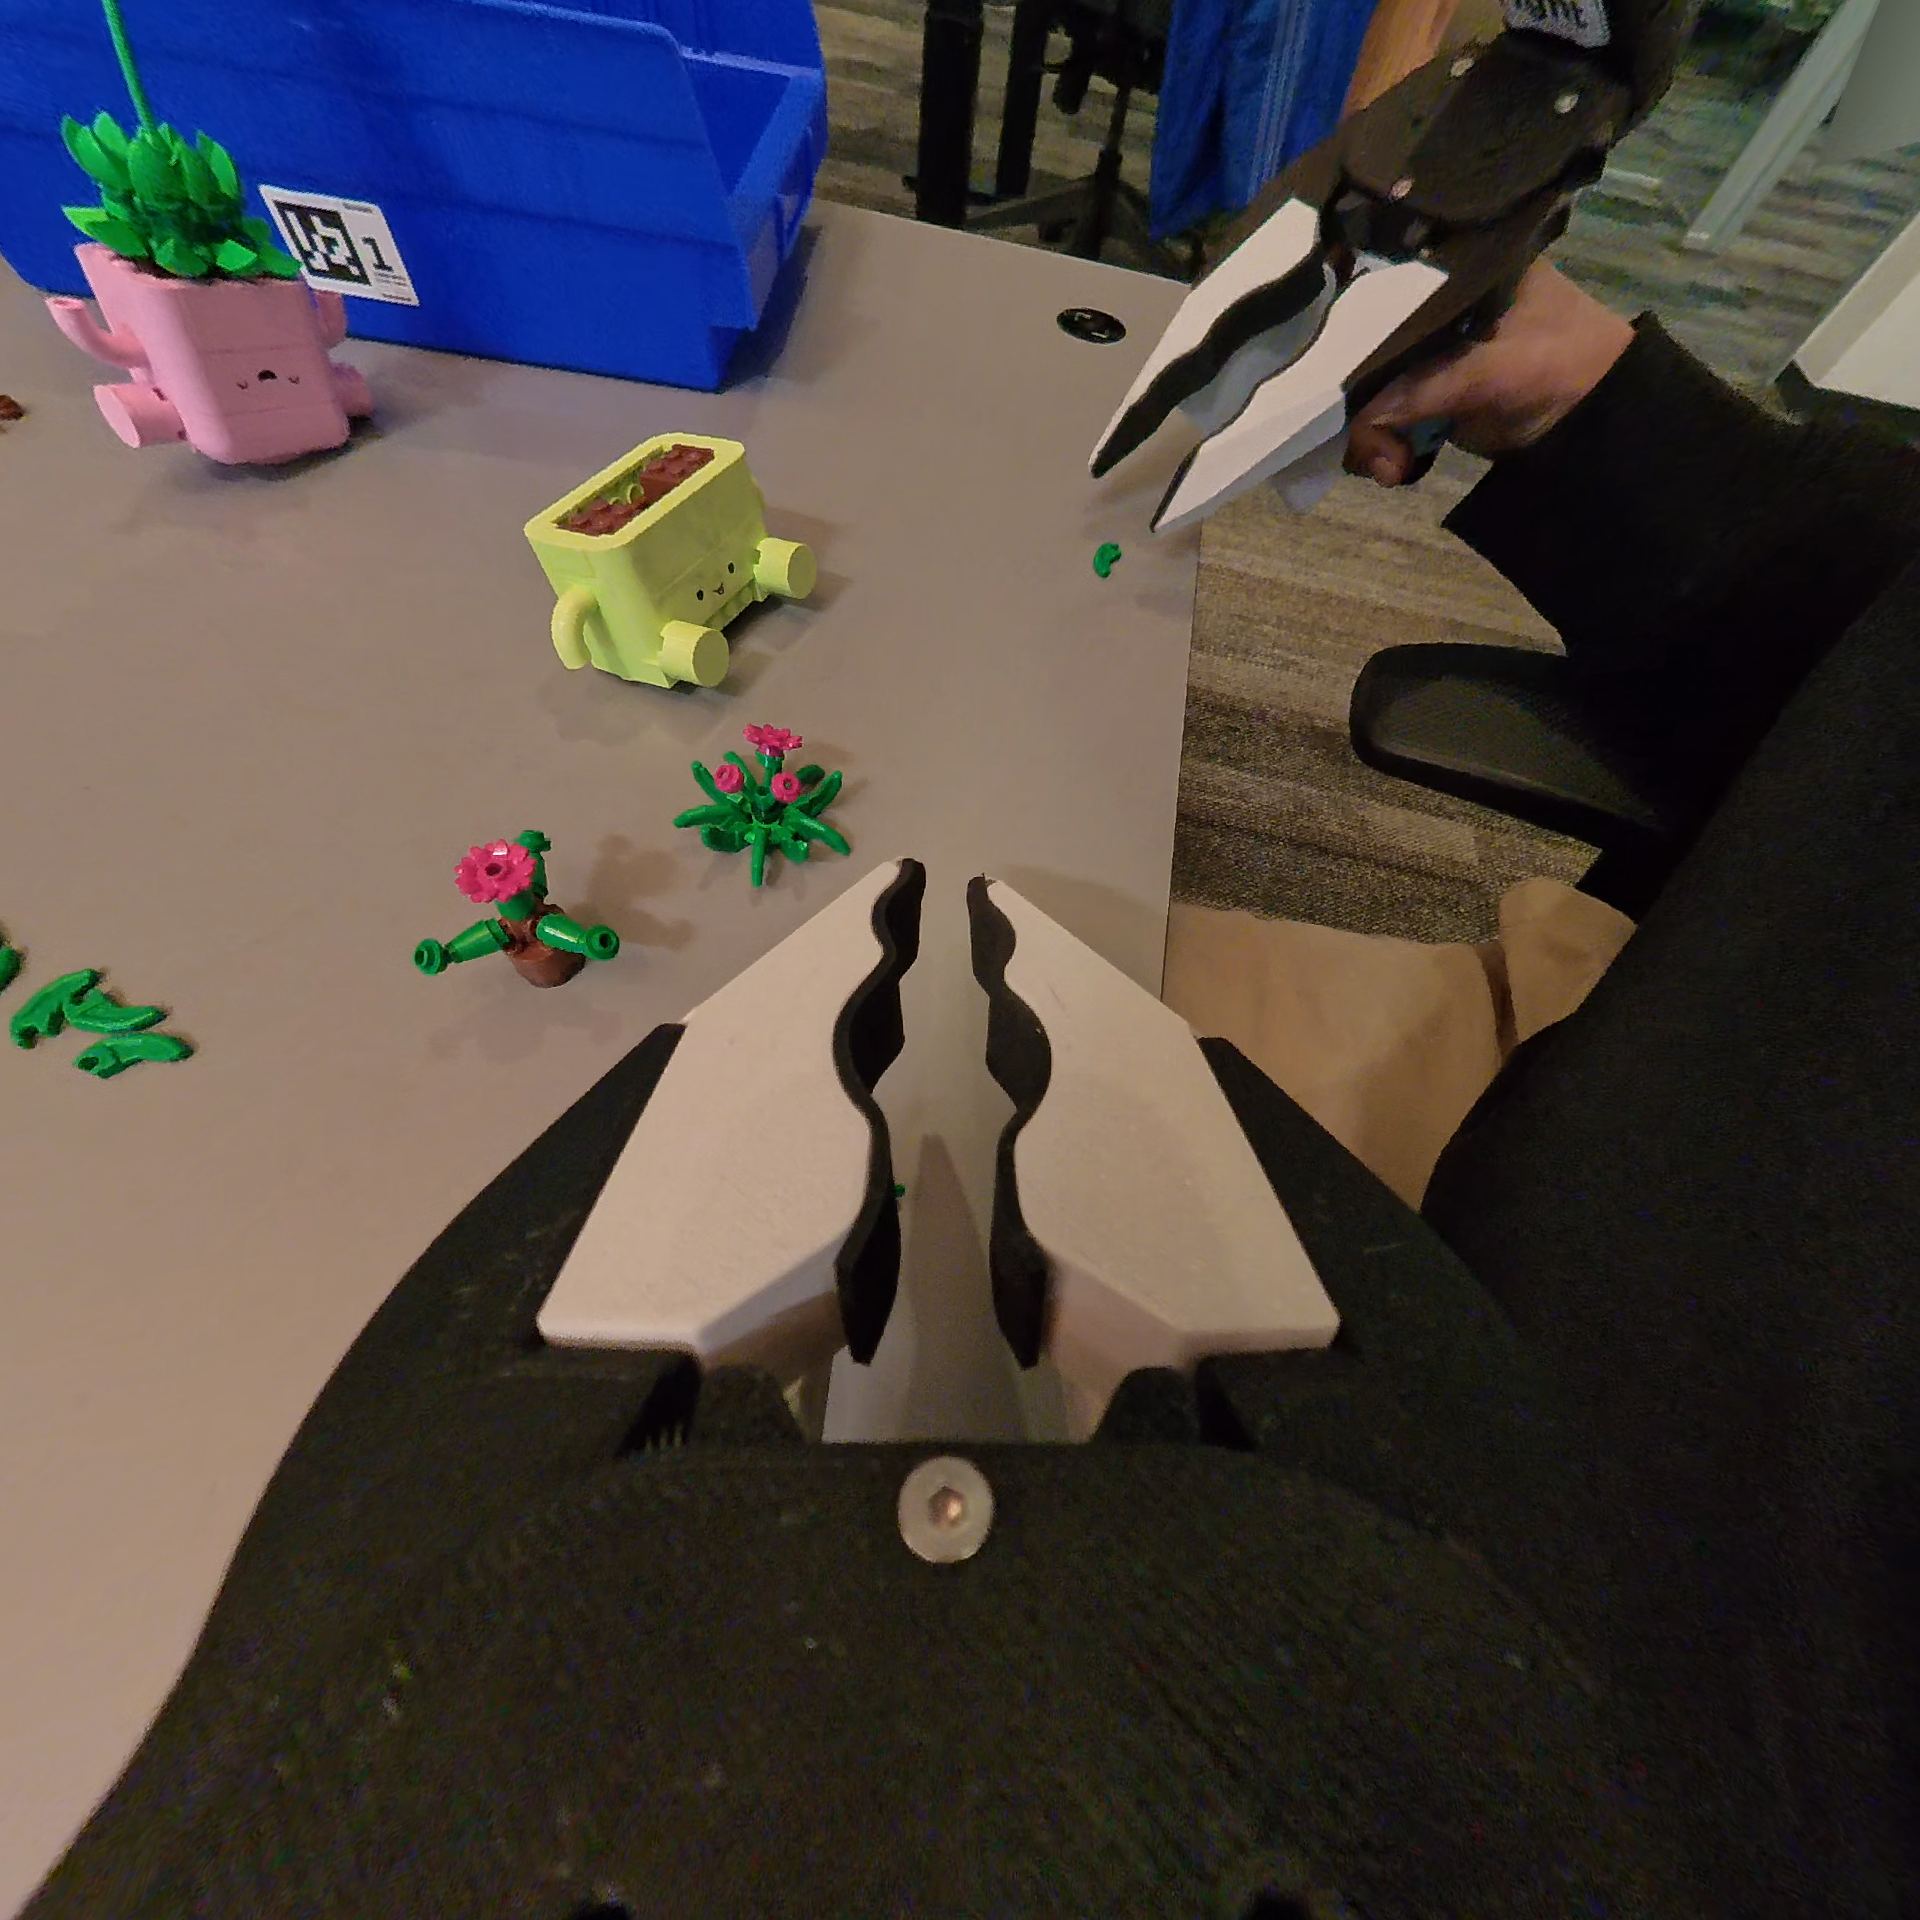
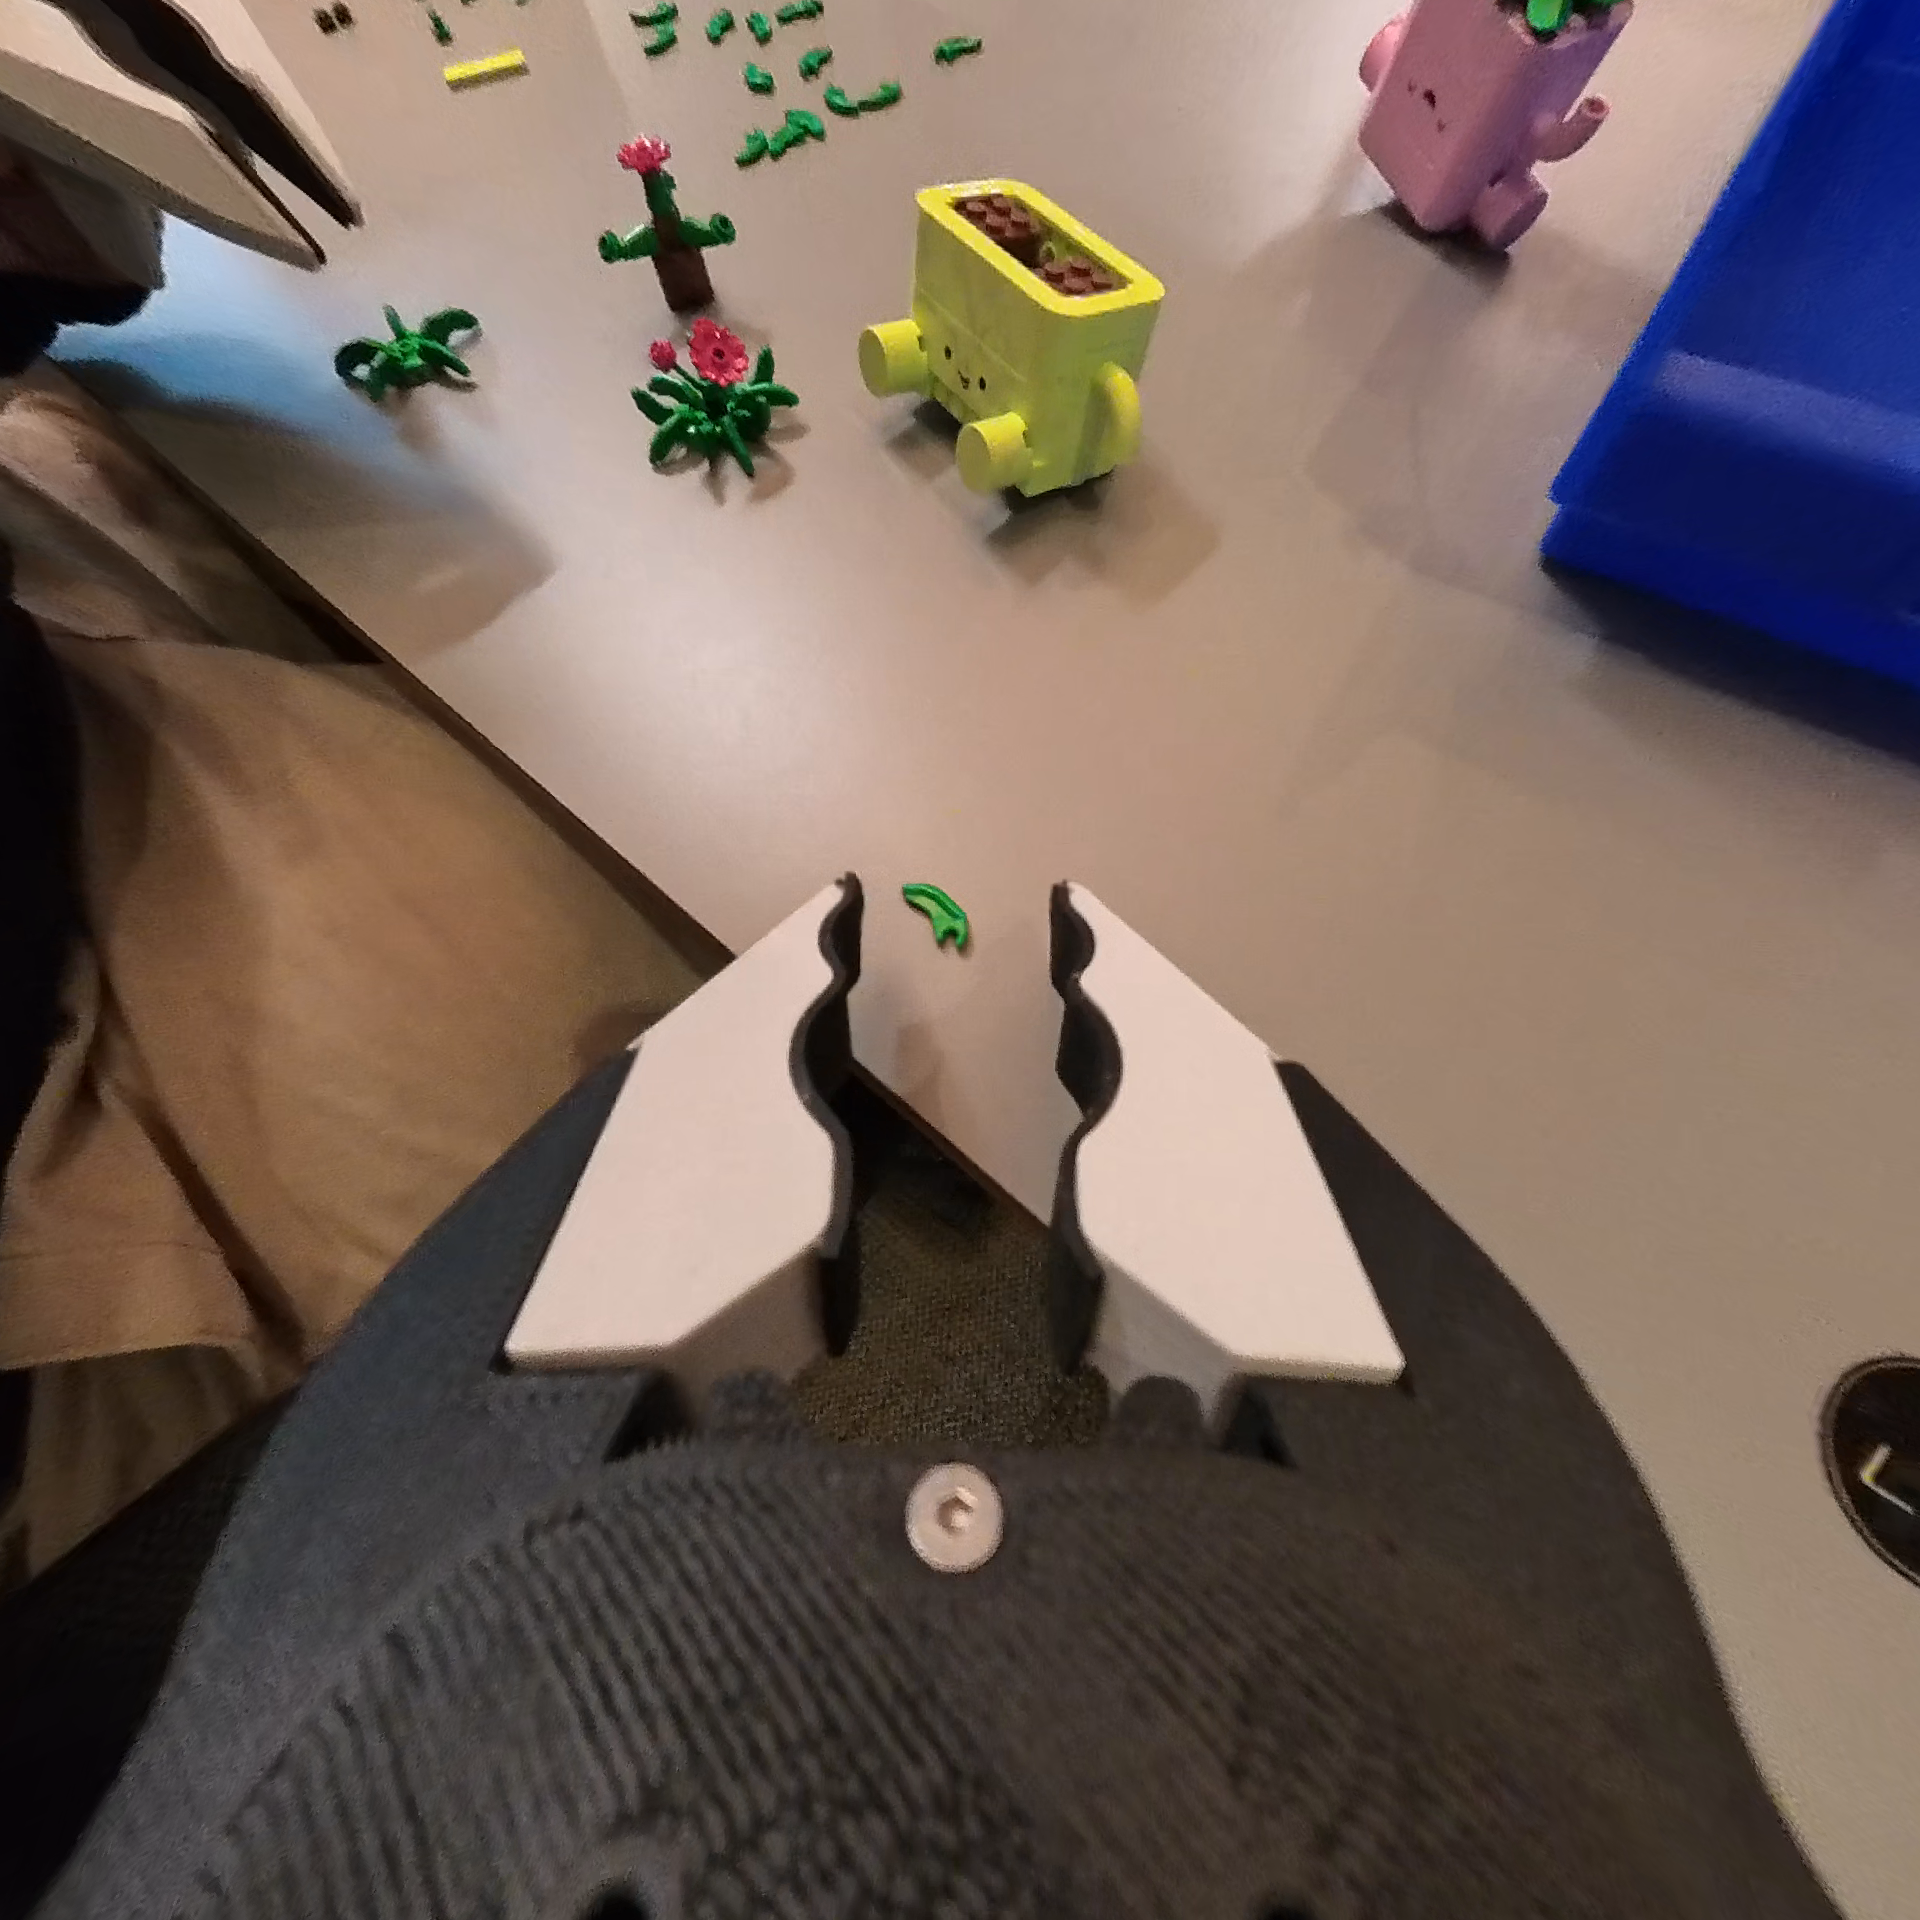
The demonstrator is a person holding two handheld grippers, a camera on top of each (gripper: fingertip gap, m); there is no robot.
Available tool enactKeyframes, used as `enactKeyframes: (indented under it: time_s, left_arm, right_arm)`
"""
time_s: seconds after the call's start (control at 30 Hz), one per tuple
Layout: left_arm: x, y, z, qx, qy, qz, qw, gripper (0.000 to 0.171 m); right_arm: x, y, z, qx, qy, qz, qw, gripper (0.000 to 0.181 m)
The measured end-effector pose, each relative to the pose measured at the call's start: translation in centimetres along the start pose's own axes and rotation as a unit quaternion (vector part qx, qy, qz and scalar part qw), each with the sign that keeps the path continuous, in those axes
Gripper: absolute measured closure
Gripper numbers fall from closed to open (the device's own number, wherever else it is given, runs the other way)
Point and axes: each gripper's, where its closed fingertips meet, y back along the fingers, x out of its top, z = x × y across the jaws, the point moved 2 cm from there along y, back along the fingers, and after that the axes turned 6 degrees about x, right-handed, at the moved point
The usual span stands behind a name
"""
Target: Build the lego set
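Note:
A lime-yellow lego pot (image 1: pixel 665 561) with a brown studded top stands mid-table; it also shows in the right wrist view (image 2: pixel 1029 332). Near it are a green plant with pink blooms (image 1: pixel 764 800) (image 2: pixel 712 405) and a cactus with a pink flower (image 1: pixel 520 914) (image 2: pixel 670 223). My right gripper (image 2: pixel 956 888) is open just above the table edge. A small green leaf piece (image 2: pixel 938 914) (image 1: pixel 1107 558) lies on the table between its tips. My left gripper (image 1: pixel 945 873) is narrowly open and empty, above a green leaf cluster (image 2: pixel 405 353).
A pink pot with a green plant (image 1: pixel 218 353) (image 2: pixel 1475 114) stands by a blue bin (image 1: pixel 520 208) (image 2: pixel 1766 416). Loose green leaves (image 1: pixel 94 1023) (image 2: pixel 821 94) and a yellow bar (image 2: pixel 483 68) lie at the left. A cable grommet (image 1: pixel 1089 324) and a chair (image 1: pixel 1486 727) are at the right. About 20 cm separates my left fingertips from my right. Both grippers' tips are roughly 15 cm from the lime-yellow lego pot (image 1: pixel 665 561). My right wrist view (image 2: pixel 949 281) looks at it from another angle.

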Motion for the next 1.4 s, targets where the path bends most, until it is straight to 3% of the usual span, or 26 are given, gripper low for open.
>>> enactKeyframes:
  time_s: [0.3, 0.53, 0.63, 0.8, 0.97, 1.13, 1.27, 1.4]
  left_arm:
    - [0.1, -0.1, 0.2, -0.005, -0.001, 0.001, 1.0, 0.164]
    - [0.2, 0.0, 0.4, -0.009, 0.001, 0.004, 1.0, 0.164]
    - [0.3, -0.2, 0.8, -0.015, 0.005, 0.008, 1.0, 0.164]
    - [0.4, -0.5, 1.2, -0.02, 0.012, 0.013, 1.0, 0.161]
    - [0.4, -0.2, 1.0, -0.017, 0.012, 0.015, 1.0, 0.161]
    - [0.2, -0.2, 0.9, -0.019, 0.019, 0.014, 1.0, 0.161]
    - [0.3, -0.3, 0.9, -0.018, 0.018, 0.014, 1.0, 0.161]
    - [0.2, -0.5, 1.0, -0.02, 0.017, 0.013, 1.0, 0.161]
  right_arm:
    - [-0.7, -1.4, 0.0, -0.039, 0.041, -0.05, 0.997, 0.154]
    - [-0.7, -2.1, -0.6, -0.036, 0.067, -0.074, 0.994, 0.178]
    - [0.0, -2.6, -1.0, -0.022, 0.038, -0.07, 0.997, 0.181]
    - [3.9, -4.0, -2.5, 0.003, 0.025, 0.03, 0.999, 0.181]
    - [2.6, -1.7, 2.2, -0.141, 0.008, 0.014, 0.99, 0.181]
    - [2.0, -0.5, 2.8, -0.083, -0.083, 0.057, 0.991, 0.157]
    - [0.8, -2.1, 2.3, -0.085, -0.059, -0.006, 0.995, 0.146]
    - [0.3, -3.1, 2.4, -0.102, -0.048, -0.04, 0.993, 0.149]
